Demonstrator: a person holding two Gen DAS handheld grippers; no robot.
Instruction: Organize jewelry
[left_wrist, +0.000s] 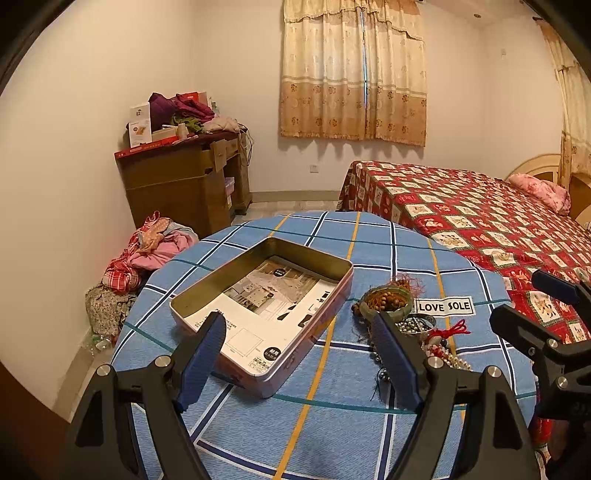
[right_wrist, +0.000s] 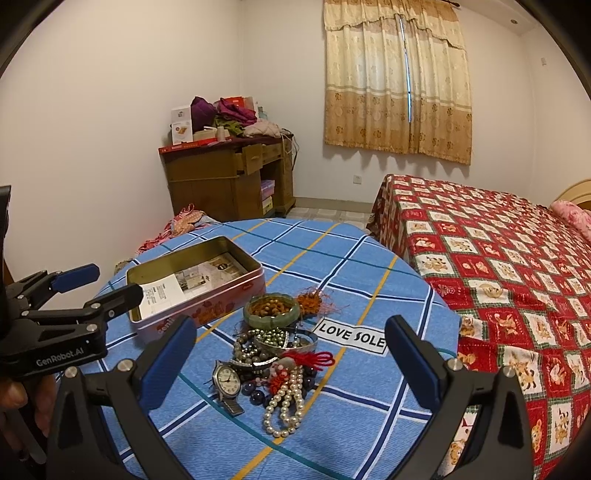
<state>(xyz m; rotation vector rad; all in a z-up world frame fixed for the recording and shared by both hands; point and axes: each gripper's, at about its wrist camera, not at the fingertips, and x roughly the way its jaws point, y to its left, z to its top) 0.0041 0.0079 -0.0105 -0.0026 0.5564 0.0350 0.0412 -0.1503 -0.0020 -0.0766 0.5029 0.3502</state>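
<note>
While both claws hung above the round table (right_wrist: 369, 258) draped in a blue plaid cloth, neither had hold of anything. The left claw (left_wrist: 299, 354) stood wide open, its blue-padded fingers (left_wrist: 201, 360) spread over the near end of the rectangular metal tin (left_wrist: 207, 291), which lay open with a printed paper sheet (left_wrist: 258, 306) lining its bottom. The right claw (right_wrist: 291, 363) was likewise spread wide and empty, poised above the heap of jewelry beside the tin.

That heap lay on the cloth just right of the tin and next to a white "LOVE SOLE" label (right_wrist: 351, 338). Farthest from the claws sat a green jade-like bangle (right_wrist: 271, 310) with brown wooden beads (right_wrist: 271, 305) piled inside it, an orange tassel (right_wrist: 314, 300) touching its right side. Nearer lay a silver metal bangle (right_wrist: 291, 341) with greenish pearls, dark bead strands (right_wrist: 247, 350), a red knotted cord (right_wrist: 314, 357), a silver wristwatch with a white dial (right_wrist: 227, 380), and a white pearl necklace (right_wrist: 286, 406) closest to the right claw. All of it rested on the table, outside the tin.

From the right wrist view, the left claw appeared at the left edge, held by a hand (right_wrist: 14, 395). Beyond the table stood a bed with a red patterned cover (right_wrist: 498, 266), a brown wooden desk (right_wrist: 229, 181) stacked with clothes, and a beige curtain (right_wrist: 399, 85).
</note>
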